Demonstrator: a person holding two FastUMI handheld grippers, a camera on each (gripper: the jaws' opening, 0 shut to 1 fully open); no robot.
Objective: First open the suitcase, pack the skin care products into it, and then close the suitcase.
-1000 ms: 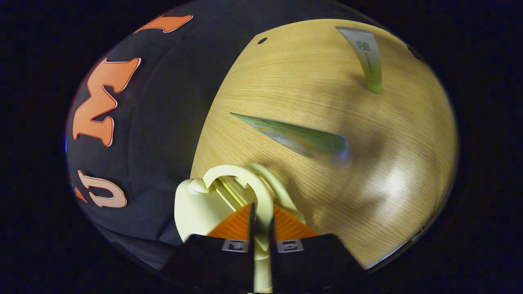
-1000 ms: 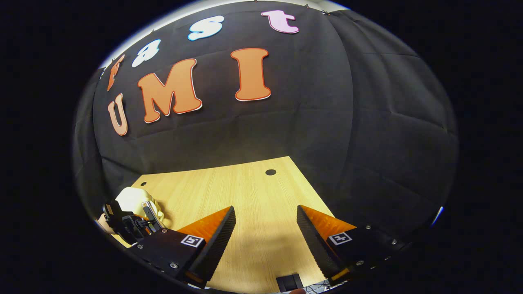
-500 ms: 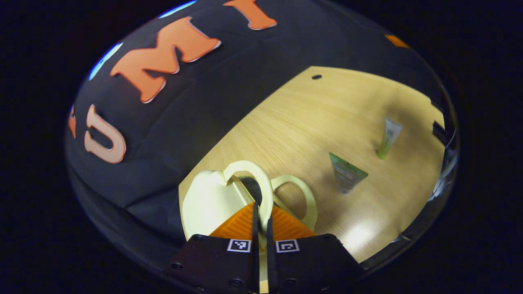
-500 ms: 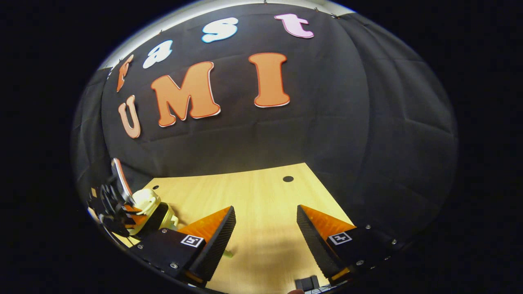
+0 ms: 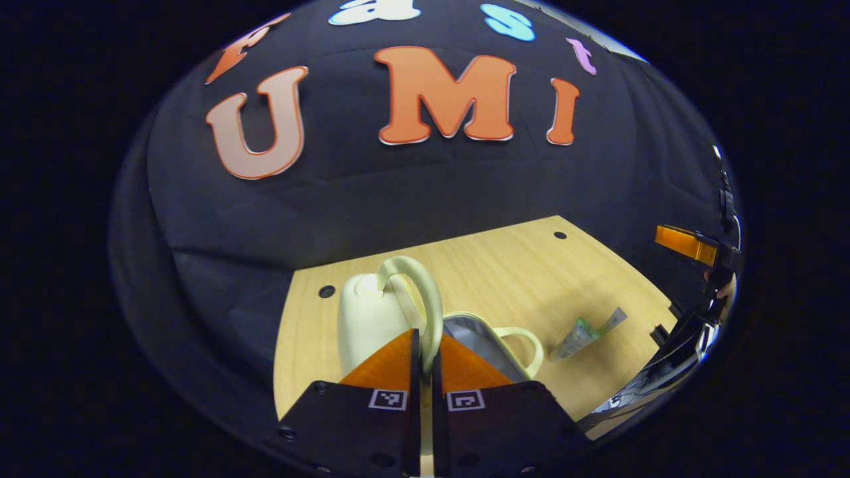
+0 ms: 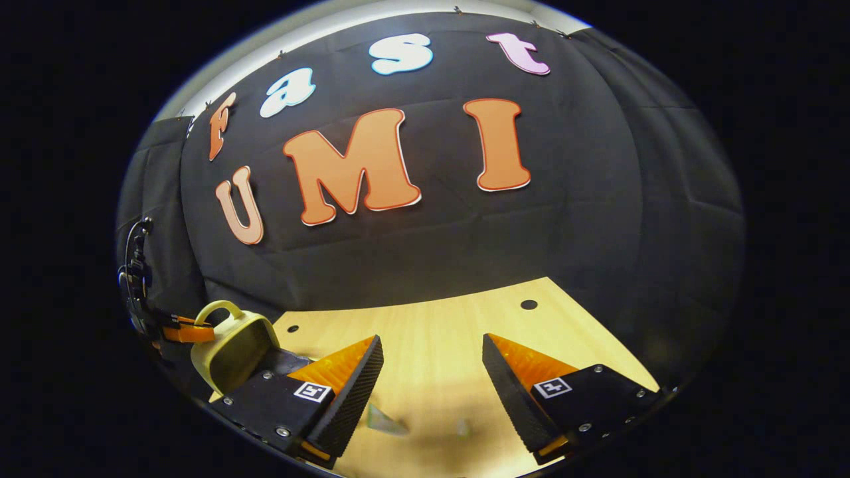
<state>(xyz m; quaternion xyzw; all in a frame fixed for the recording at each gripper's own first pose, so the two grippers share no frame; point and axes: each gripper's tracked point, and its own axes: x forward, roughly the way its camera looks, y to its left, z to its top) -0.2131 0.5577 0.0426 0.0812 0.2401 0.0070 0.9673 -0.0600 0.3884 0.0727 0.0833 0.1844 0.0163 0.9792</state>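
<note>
Surface: light wood-grain table [image 5: 505, 279], round holes near its far corners, set against the booth's black cloth wall [image 5: 398, 192]. Pale strip above the cloth at the top of the right gripper view.

Suitcase [image 5: 372, 318]: small, cream-yellow, on the left part of the table, standing open. Lid raised upright, grey lining [image 5: 475, 338] visible between the two halves. Upper handle [image 5: 425, 299] arching up from the lid; second handle [image 5: 524, 345] on the lower half, lying toward the right.

Left gripper [image 5: 426, 362]: fingers drawn close together, clamped on the upper handle loop, which passes between them. Seen again at far left in the right gripper view [image 6: 189, 332], gripping the handle of the tilted lid [image 6: 232, 345].

Skin care tubes [image 5: 588, 330]: two, a green one and a greyish one, lying close together on the table to the right of the suitcase, apart from it and outside it. Whether they touch each other: cannot tell.

Right gripper [image 6: 431, 368]: fingers spread wide, nothing between them, above bare table.

Hard to make out: blurred pale shapes [image 6: 385, 421] on the table near the bottom edge of the right gripper view, below the fingers; lower half of the suitcase partly hidden behind the left gripper's body.
</note>
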